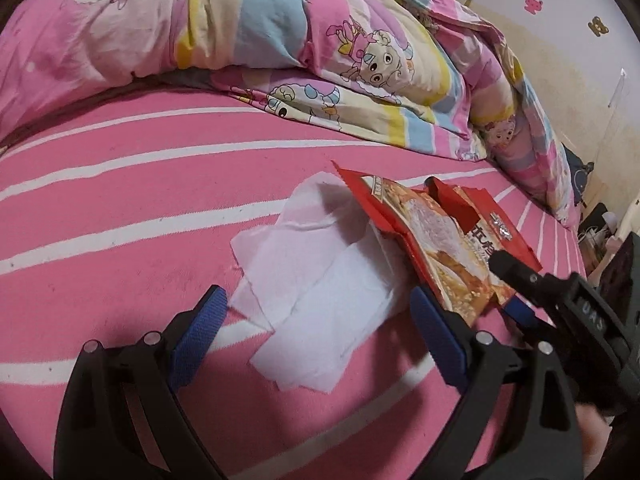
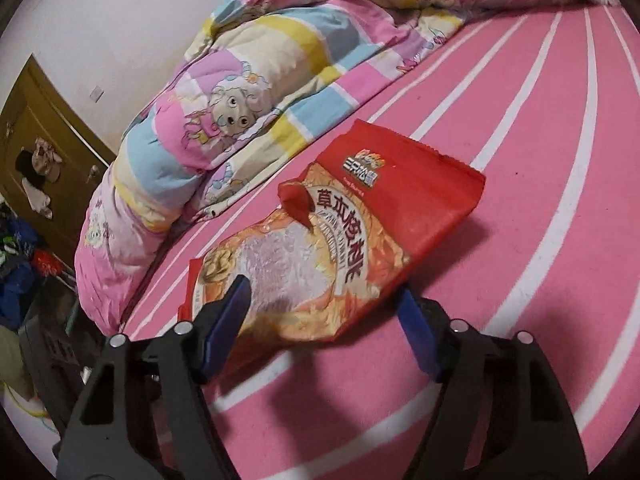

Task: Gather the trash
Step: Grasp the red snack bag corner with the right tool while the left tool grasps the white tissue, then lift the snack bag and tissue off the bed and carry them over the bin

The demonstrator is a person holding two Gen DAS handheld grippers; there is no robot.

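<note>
Two pieces of trash lie before us on the pink striped bedsheet (image 1: 120, 208): a white tissue (image 1: 316, 280), spread flat and creased, and a red snack bag (image 2: 328, 248) whose near edge overlaps the tissue's right side. In the left wrist view our left gripper (image 1: 320, 304) stands wide open, its blue pads on either side of the tissue's near corner, and we cannot tell whether they touch the paper; nothing is held. In the right wrist view our right gripper (image 2: 324, 296) also stands open, the bag's lower end between its fingers; the left pad sits in front of the bag's near corner, the right pad just beside the bag's edge, and we see no squeeze on the foil, though contact is hard to judge. The bag's torn top points away from us, with a loose red flap standing up near its middle. A rumpled cartoon quilt (image 1: 360, 52) is heaped along the far side of the bed, well apart from the tissue and near the bag's far end. Open sheet stretches to the left of the tissue and to the right of the bag. Past the bed's edge we see a wooden door (image 2: 44, 120) and cluttered floor.
</note>
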